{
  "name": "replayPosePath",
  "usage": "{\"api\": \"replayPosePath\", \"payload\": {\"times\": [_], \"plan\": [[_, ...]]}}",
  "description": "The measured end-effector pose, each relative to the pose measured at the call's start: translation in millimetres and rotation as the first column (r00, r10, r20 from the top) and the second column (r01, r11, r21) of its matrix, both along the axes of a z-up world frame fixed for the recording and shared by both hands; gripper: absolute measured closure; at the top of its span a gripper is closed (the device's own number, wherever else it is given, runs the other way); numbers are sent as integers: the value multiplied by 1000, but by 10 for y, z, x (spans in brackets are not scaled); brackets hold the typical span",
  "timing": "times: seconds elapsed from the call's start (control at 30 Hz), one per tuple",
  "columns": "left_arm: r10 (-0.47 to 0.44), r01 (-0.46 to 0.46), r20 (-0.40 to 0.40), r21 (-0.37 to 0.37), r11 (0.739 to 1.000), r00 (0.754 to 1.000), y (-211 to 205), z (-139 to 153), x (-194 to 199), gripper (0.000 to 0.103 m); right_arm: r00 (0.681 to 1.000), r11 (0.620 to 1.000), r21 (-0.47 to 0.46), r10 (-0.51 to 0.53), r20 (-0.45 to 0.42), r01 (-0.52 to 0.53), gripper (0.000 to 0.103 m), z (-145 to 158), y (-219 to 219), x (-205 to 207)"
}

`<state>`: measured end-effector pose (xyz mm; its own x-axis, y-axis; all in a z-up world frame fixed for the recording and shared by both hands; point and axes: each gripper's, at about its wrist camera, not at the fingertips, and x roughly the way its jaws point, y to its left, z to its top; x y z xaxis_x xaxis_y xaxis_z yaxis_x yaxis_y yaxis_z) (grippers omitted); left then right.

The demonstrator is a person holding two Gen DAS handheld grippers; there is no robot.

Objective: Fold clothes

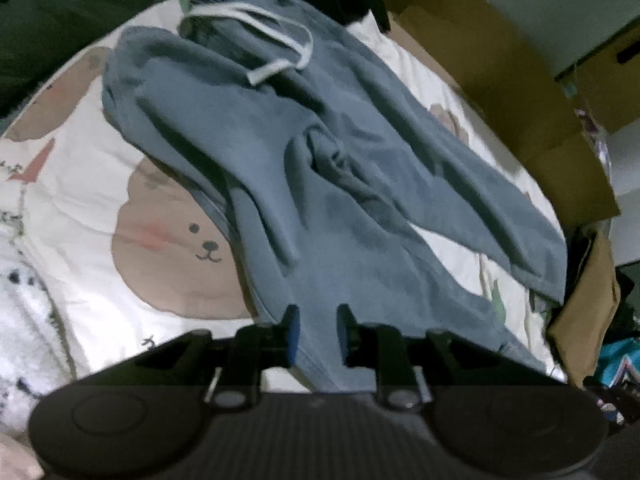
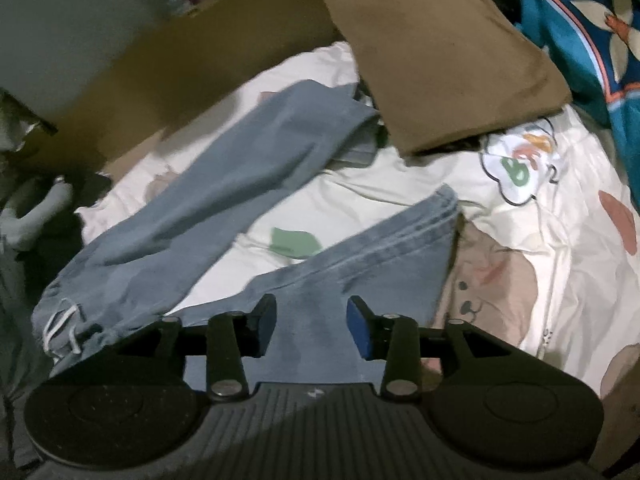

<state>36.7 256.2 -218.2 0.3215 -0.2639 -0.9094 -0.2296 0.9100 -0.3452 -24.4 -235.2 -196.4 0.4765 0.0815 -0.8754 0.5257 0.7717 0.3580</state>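
Blue-grey drawstring pants [image 1: 280, 152] lie spread on a cream cartoon-print bedsheet [image 1: 80, 168], waistband and white drawstring [image 1: 280, 36] at the far end, legs splayed towards me. My left gripper [image 1: 318, 332] hovers over the nearer leg's hem with its blue pads a little apart; cloth fills the gap, and no pinch shows. In the right wrist view the pants [image 2: 224, 176] run from the waistband at lower left, with the two legs fanning out to the right. My right gripper [image 2: 312, 326] stands open above the nearer leg, with nothing gripped.
A folded brown garment [image 2: 444, 52] rests at the far end of the sheet [image 2: 400, 184]. A cardboard box [image 2: 180, 68] lines the bed's edge, and the left wrist view shows this cardboard box [image 1: 500, 72] too. Teal patterned fabric [image 2: 580, 40] hangs at the right.
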Motion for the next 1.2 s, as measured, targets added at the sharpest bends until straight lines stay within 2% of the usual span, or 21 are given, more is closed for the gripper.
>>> {"api": "replayPosePath", "payload": {"times": [0.13, 0.3, 0.37, 0.53, 0.63, 0.83, 1.0, 1.1, 1.2], "plan": [[18, -18, 37, 8, 1000, 999, 117, 176, 35, 64, 996, 995, -24, 92, 18, -92, 52, 260, 162, 108], [55, -56, 71, 13, 998, 996, 326, 348, -26, 57, 975, 975, -60, 219, 48, -216, 48, 648, 357, 252], [67, -69, 84, 17, 997, 994, 407, 397, -78, 49, 964, 965, -67, 257, 63, -253, 48, 832, 416, 314], [98, -101, 109, 23, 995, 989, 622, 517, -188, 47, 951, 956, -132, 278, 135, -261, 47, 1421, 569, 423], [135, -138, 123, 15, 990, 983, 774, 599, -252, 40, 945, 953, -166, 282, 164, -255, 41, 1732, 709, 521], [159, -167, 149, 39, 985, 976, 1042, 740, -341, 40, 924, 940, -187, 322, 206, -286, 39, 2242, 934, 685], [219, -228, 143, 53, 972, 965, 1271, 895, -356, 40, 898, 923, -233, 361, 251, -306, 39, 2549, 1074, 780], [232, -251, 177, 90, 964, 956, 1365, 1058, -327, 37, 876, 916, -240, 384, 292, -322, 39, 2636, 1133, 832], [266, -287, 192, 90, 954, 945, 1451, 1218, -298, 35, 860, 913, -246, 394, 325, -325, 39, 2708, 1193, 879]]}}
